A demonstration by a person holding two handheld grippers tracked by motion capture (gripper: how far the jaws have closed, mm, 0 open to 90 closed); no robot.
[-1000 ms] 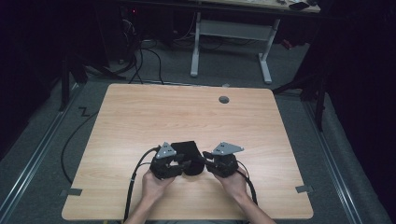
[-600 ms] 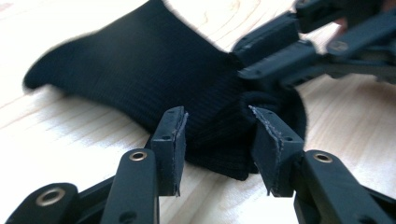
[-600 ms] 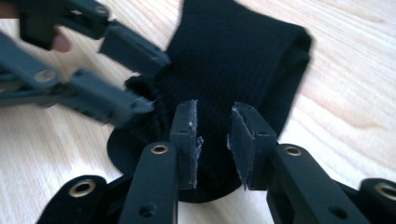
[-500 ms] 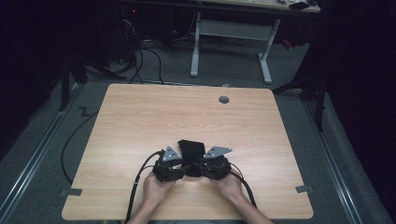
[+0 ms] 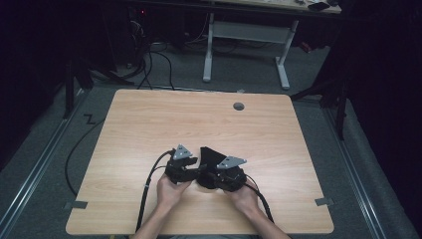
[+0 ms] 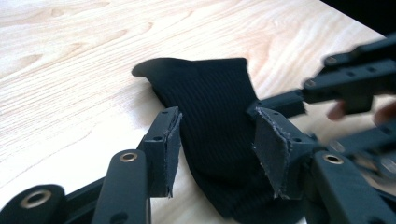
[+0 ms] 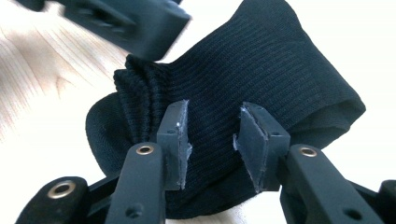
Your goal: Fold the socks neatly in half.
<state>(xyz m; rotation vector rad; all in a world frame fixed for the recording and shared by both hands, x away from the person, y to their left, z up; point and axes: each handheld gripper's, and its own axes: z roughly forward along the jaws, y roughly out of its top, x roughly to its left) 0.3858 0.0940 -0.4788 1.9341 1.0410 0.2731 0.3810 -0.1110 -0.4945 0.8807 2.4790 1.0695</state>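
Straddling the black sock (image 6: pixel 210 121) with jaws just opened and pads off the cloth, the left hand-held gripper (image 6: pixel 217 151) grips nothing; the right hand-held gripper (image 7: pixel 212 144) likewise; the sock lies folded on the table (image 5: pixel 149 129) — light, limp, ribbed; probably best pinched at a folded edge.

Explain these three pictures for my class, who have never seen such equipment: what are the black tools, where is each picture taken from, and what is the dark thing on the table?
A person sits at a wooden table and holds a hand tool with two jaws in each hand: the left gripper and the right gripper. The high view looks down from above. Each of the other two pictures comes from a camera riding on one gripper, looking along its jaws. The dark thing is a black ribbed sock, lying crumpled on the table. Both grippers' jaws have just been opening; the sock lies between them, but the pads stand apart from the cloth, so neither grips it now.
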